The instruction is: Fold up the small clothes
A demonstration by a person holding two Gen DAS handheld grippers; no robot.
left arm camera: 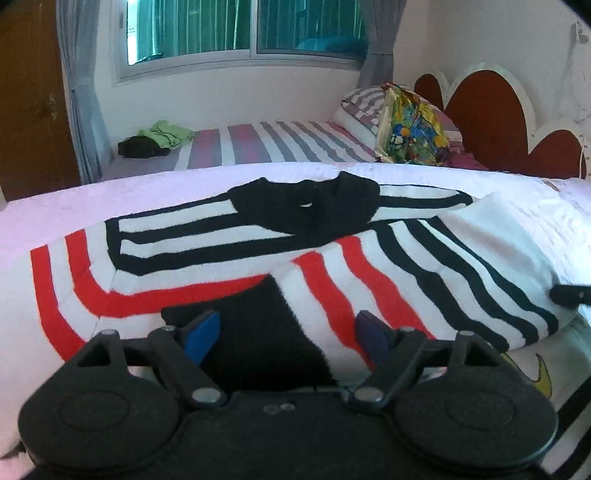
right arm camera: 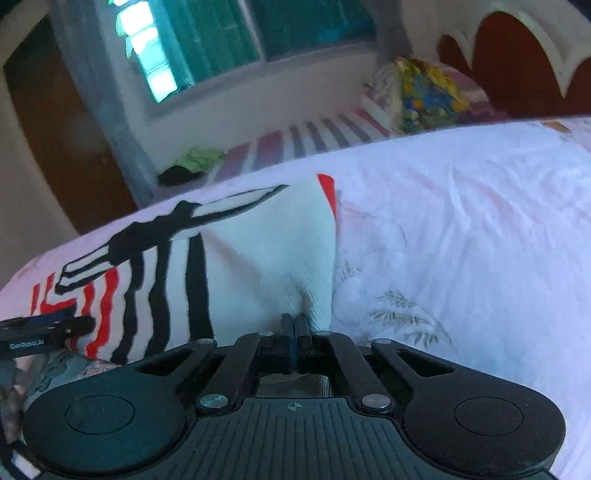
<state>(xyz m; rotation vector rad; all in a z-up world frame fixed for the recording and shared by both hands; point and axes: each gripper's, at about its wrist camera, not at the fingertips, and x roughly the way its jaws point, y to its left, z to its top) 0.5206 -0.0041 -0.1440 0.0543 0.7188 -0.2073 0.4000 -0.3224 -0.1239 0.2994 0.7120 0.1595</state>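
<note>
A small striped sweater (left arm camera: 229, 236) in white, black and red lies on the pale bedspread (left arm camera: 74, 206), its black collar (left arm camera: 314, 206) at the far side. One side is folded over the middle. My left gripper (left arm camera: 287, 332) stands open over the black hem, its blue pads (left arm camera: 201, 332) wide apart and pressing on nothing. In the right wrist view my right gripper (right arm camera: 295, 325) is shut on the sweater's (right arm camera: 266, 251) white edge, and the cloth puckers at its tips. The left gripper's finger (right arm camera: 44, 328) shows at the left border there.
Behind lies a second bed with a striped sheet (left arm camera: 266, 144), a green and a dark garment (left arm camera: 155, 140) on it, and a colourful cushion (left arm camera: 413, 129) by the red scalloped headboard (left arm camera: 487, 110). A window (left arm camera: 240, 29), grey curtains and a wooden door (left arm camera: 29, 92) stand at the back.
</note>
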